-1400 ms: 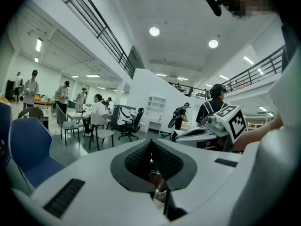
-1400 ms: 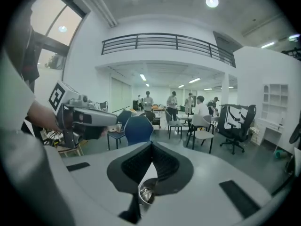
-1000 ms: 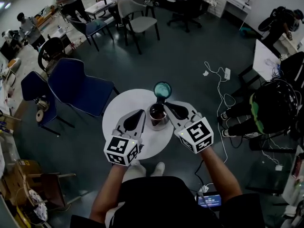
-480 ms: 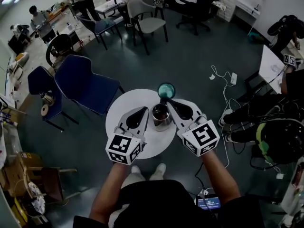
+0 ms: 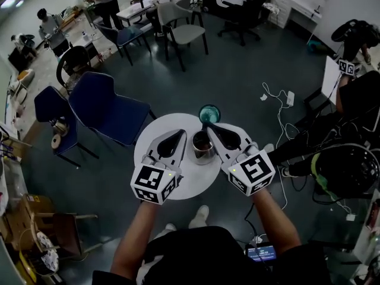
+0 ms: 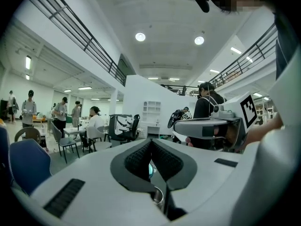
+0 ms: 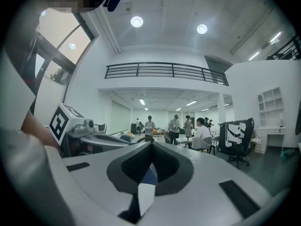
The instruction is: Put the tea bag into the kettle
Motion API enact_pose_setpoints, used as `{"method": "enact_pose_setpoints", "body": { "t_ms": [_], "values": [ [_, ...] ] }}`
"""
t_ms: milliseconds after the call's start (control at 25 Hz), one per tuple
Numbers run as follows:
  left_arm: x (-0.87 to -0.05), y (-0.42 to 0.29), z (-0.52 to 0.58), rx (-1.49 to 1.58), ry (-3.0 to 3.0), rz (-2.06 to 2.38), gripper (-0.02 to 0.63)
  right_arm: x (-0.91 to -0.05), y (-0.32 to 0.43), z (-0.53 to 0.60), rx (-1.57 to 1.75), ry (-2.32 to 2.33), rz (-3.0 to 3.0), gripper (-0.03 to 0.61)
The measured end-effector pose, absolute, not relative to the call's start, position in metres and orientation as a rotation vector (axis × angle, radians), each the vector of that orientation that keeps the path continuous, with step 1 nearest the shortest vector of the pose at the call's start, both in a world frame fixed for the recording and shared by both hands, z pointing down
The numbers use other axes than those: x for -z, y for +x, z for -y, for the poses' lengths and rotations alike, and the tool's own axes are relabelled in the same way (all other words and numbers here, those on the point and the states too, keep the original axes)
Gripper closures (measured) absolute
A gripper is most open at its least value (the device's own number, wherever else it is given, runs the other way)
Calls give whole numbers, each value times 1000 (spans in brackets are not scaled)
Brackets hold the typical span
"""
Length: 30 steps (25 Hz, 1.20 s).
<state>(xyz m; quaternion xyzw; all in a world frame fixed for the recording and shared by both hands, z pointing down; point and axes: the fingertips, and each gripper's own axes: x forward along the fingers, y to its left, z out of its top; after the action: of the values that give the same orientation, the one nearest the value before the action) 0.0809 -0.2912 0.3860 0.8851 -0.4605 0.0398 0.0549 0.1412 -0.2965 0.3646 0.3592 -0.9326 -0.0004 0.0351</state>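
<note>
Head view shows the kettle [image 5: 202,147] standing open near the middle of the round white table [image 5: 178,186], with a teal lid [image 5: 208,113] just beyond it on the far side. The right gripper [image 5: 209,127] reaches in from the near right, and its tip sits over the kettle's far right rim, so the mouth lies directly below and slightly to the near left of the tip. The left gripper [image 5: 177,138] lies just left of the kettle, pointing at its far left side, close to it but apparently not touching.

Right gripper view shows that gripper's [image 7: 151,144] jaws pressed together on a narrow white strip, most likely the tea bag [image 7: 145,197]. Its long axis runs along the line where the jaws meet. Whether any of it hangs below the tip into the kettle cannot be made out from above.

Left gripper view shows the left gripper's [image 6: 151,142] jaws together with nothing between them. The kettle's rim [image 6: 158,197] and the lid [image 6: 150,169] show only through the slit.

The right gripper is the nearer one to the mouth, and the drop seems to need little more than a small shift to the near left and a release.
</note>
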Motion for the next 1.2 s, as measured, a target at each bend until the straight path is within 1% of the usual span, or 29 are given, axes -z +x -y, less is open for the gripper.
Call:
{"method": "enact_pose_setpoints", "body": {
  "t_ms": [120,1200],
  "values": [
    [-381,72,281,-77,2685,1367,598,-359,131,284,14,1111,2863,560],
    [-352,-47,146,-72,2775,1328,598,-318,21,153,26,1239,2864,561]
  ]
}}
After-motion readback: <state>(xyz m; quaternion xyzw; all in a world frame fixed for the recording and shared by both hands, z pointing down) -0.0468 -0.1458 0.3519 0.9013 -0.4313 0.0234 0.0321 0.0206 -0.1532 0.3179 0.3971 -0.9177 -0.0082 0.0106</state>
